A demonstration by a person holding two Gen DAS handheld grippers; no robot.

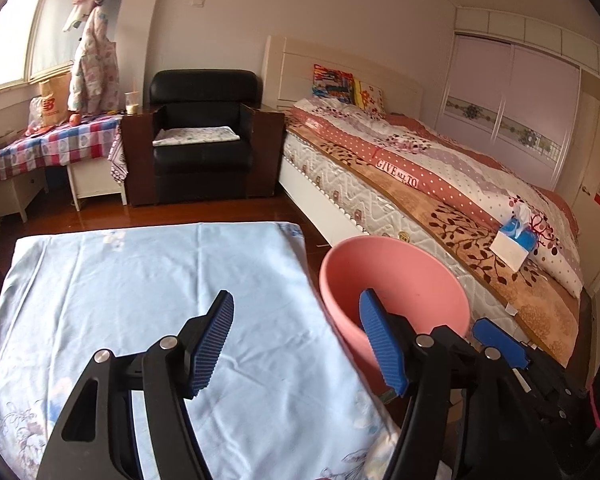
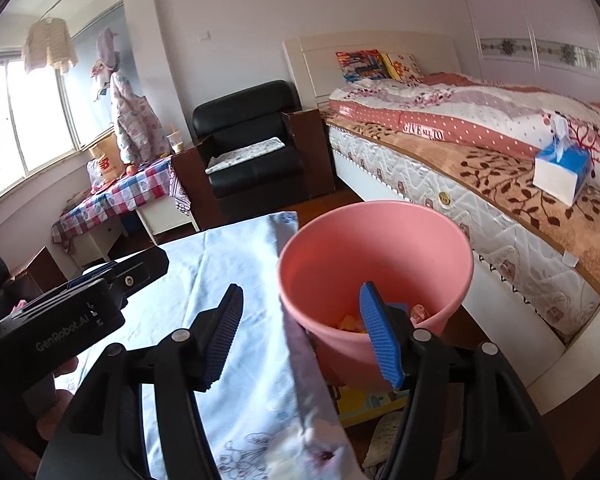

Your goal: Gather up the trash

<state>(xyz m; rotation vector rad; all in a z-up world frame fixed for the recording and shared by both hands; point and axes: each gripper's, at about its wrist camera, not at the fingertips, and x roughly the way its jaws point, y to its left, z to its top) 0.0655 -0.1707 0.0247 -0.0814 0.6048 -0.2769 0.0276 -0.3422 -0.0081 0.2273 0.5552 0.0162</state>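
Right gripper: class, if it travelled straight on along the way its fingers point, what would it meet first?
Probably the pink bin. The open right gripper points slightly downward with the bin's near rim straight ahead, beside the cloth-covered table. Depth is hard to judge through the fisheye, so it might clip that table's edge first.

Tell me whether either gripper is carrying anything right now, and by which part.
Nothing is held. The left gripper and the right gripper both have their jaws apart with nothing between them; the pink bin stands free beside the cloth-covered table.

Ahead of me a black armchair (image 1: pixel 204 136) stands against the pale wall. A bed (image 1: pixel 440 184) fills the right; daylight enters a window (image 1: pixel 12 48) upper left
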